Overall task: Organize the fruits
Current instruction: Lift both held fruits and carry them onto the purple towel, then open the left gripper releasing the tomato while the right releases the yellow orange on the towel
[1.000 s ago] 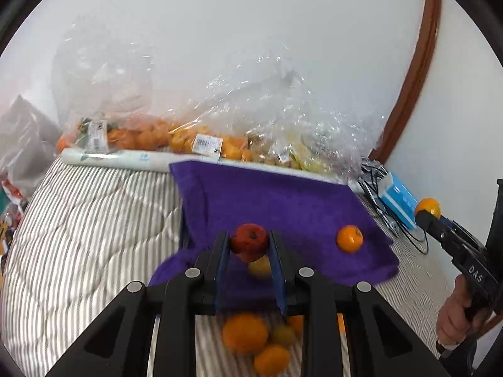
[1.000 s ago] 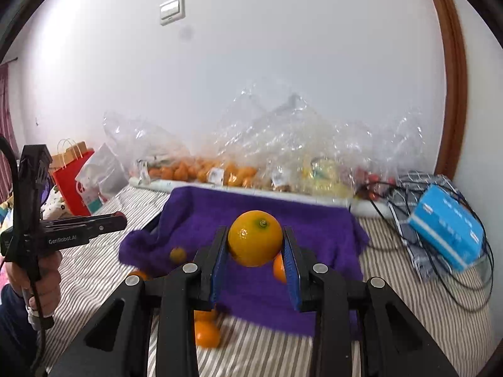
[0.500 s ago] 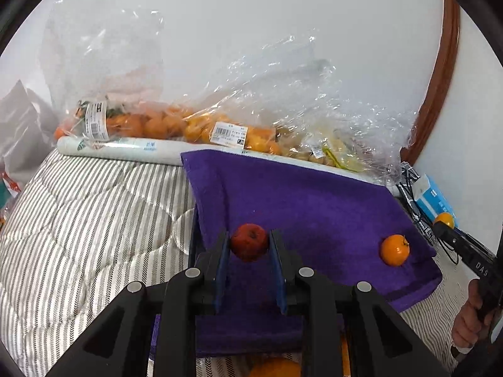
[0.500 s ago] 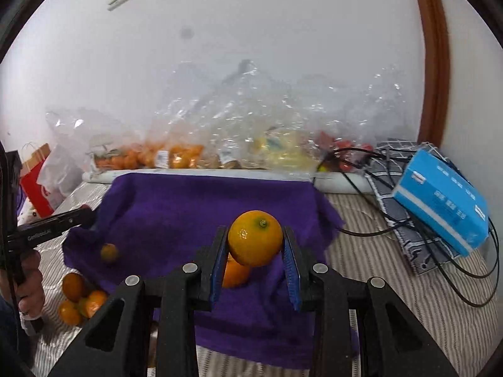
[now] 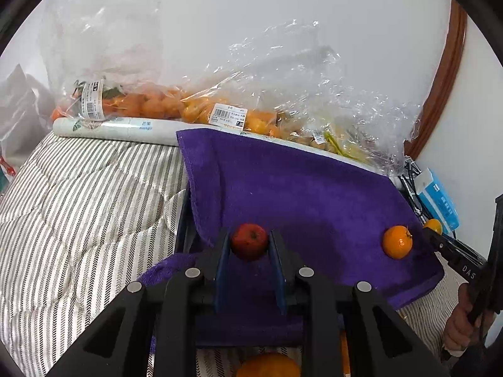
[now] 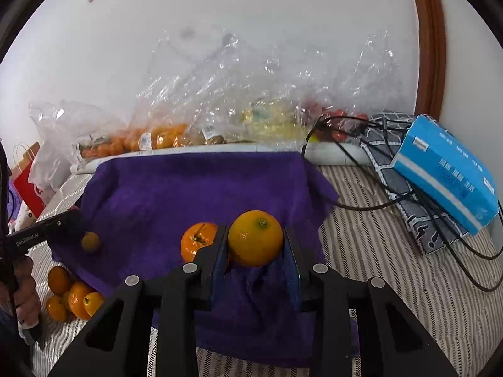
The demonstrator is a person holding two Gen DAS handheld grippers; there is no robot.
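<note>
Striped bedding (image 5: 78, 207) under purple towel (image 5: 298, 194); left gripper (image 5: 249, 245) clamps red apple (image 5: 249, 241), right gripper (image 6: 255, 242) clamps orange (image 6: 255, 238).

Most of the purple towel (image 6: 176, 194) is bare, so there's plenty of room to come in over its middle and far side. Stuff in the way: a mandarin (image 6: 198, 240) sitting near its front edge and a small fruit (image 6: 91, 242) over at the left edge. Plastic bags (image 6: 220, 106) wall off the back, cables (image 6: 371, 169) and a blue box (image 6: 446, 176) clutter the right, and loose oranges (image 6: 70, 295) crowd the bedding front-left.
</note>
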